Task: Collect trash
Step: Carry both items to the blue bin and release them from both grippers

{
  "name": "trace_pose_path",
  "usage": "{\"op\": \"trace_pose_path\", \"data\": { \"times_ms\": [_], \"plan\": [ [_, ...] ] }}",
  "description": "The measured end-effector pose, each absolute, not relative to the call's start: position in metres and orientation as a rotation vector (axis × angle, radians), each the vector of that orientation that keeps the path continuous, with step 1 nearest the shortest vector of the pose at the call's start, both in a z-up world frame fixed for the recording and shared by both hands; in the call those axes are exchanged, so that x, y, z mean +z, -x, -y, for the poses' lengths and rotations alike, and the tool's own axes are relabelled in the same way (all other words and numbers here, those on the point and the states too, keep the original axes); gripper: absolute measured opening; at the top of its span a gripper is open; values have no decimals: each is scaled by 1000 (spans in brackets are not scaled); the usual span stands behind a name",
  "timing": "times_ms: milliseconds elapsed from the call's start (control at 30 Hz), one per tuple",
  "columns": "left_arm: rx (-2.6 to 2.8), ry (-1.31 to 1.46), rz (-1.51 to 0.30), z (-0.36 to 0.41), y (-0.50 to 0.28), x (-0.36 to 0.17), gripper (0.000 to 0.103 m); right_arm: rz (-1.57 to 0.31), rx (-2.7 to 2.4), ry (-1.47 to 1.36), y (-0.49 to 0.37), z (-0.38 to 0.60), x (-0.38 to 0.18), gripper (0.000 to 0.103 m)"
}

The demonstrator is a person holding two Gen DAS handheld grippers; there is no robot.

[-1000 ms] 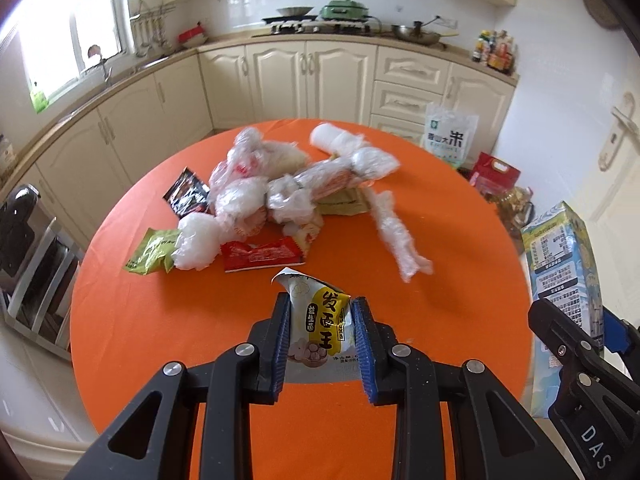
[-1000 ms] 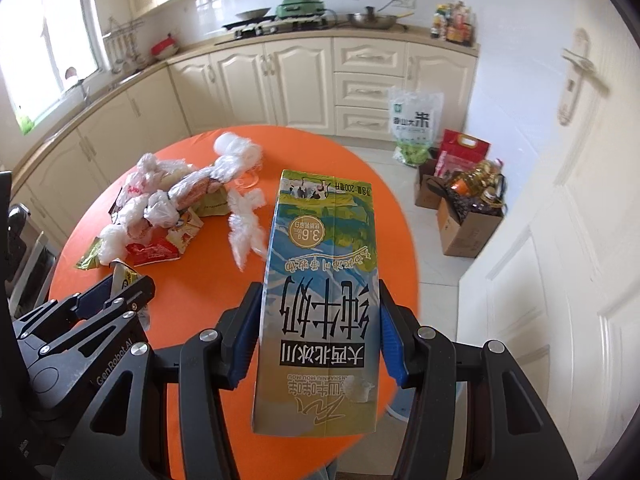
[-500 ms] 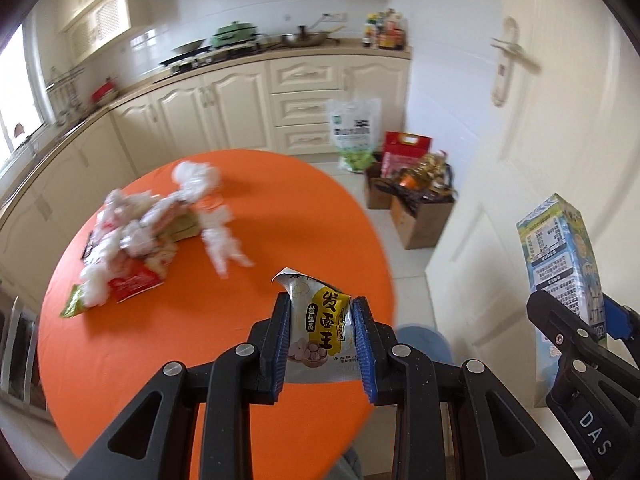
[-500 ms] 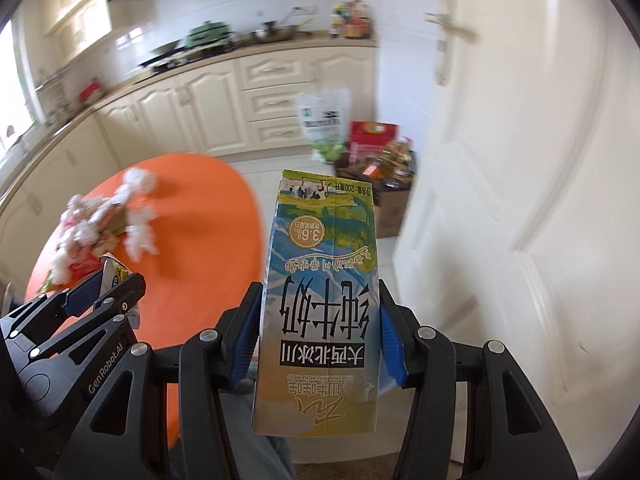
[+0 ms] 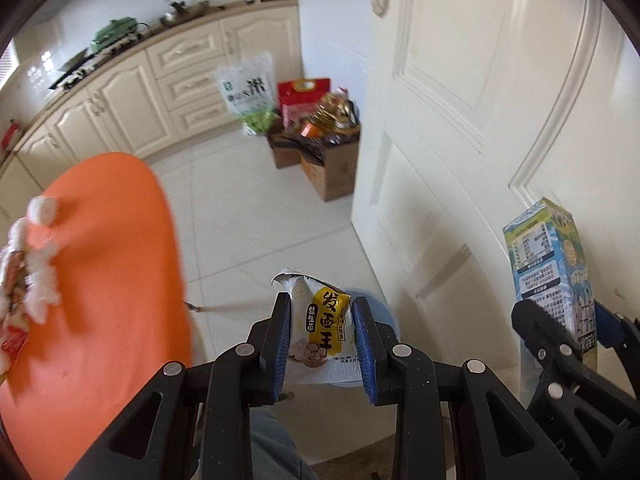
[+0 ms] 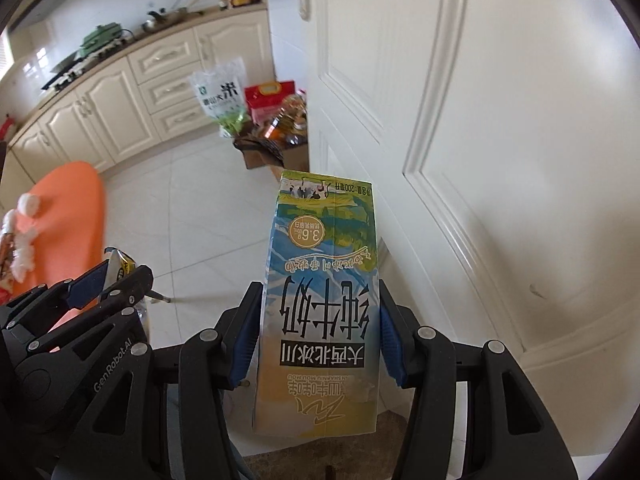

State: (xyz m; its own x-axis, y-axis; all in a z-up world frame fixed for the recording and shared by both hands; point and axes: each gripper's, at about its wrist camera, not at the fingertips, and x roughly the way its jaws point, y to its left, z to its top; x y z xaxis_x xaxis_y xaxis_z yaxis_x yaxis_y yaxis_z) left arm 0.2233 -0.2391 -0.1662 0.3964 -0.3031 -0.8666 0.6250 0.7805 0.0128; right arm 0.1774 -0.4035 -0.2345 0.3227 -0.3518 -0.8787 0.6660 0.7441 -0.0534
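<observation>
Wrappers and cartons fill both claws. Low in the centre of the left wrist view, the left gripper (image 5: 320, 334) pinches a small white and yellow snack packet (image 5: 318, 328) between its blue pads, the jaws set narrow with the packet's torn top sticking up above them. Behind the packet, a pale blue round thing (image 5: 378, 312) shows on the floor, mostly hidden. At the lower right of that view the right gripper (image 5: 568, 324) appears from the side, closed on a tall milk carton (image 5: 546, 264).

In the right wrist view the right gripper (image 6: 316, 332) clamps the milk carton (image 6: 320, 304) at mid-width, both pads pressing its sides; the carton stands along the fingers with its print upside down in the frame, and it fills the centre. At the lower left of this view the left gripper (image 6: 108, 280) shows with the snack packet (image 6: 120, 268) peeking out between its fingers.

An orange table (image 5: 100, 280) takes up the left side of the left wrist view, with a heap of crumpled white plastic and wrappers (image 5: 28, 256) at the far left edge. A white panelled door (image 5: 480, 120) covers the right half. Near the upper centre, a cardboard box (image 5: 328, 160) of bottles, a red gift box (image 5: 304, 92) and a white and green rice bag (image 5: 250, 92) sit on the pale tiled floor (image 5: 248, 216) in front of cream cabinets (image 5: 160, 84). A green pot (image 5: 114, 32) stands on the counter at the upper left.
</observation>
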Motion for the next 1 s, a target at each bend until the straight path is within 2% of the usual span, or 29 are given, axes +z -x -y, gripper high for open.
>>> {"op": "trace_pose_path", "data": {
  "times_ms": [133,233,300,367,567,1000],
  "plan": [
    [-630,-432,-986,267,-257,-192,31,-1086,-720,-350,-184,419,-256,53],
    [-659,-445,-1029,284,-278,-210,44,-1117,-729,-360,-192,428,-271,53],
    [-651,-464,-1044,290,-291,-217,45,-1135,-733,-371,-194,431,-281,53],
    [-630,-484,-1049,301,-295,-223,54,-1148,-734,-378,-192,434,-289,53],
    [-596,-492,-1078,323,-312,-235,61,-1179,-713,-406,-202,436,-309,53],
    [-494,-451,-1095,332,-304,-236,64,-1193,-591,-542,-220,440,-339,58]
  ]
}}
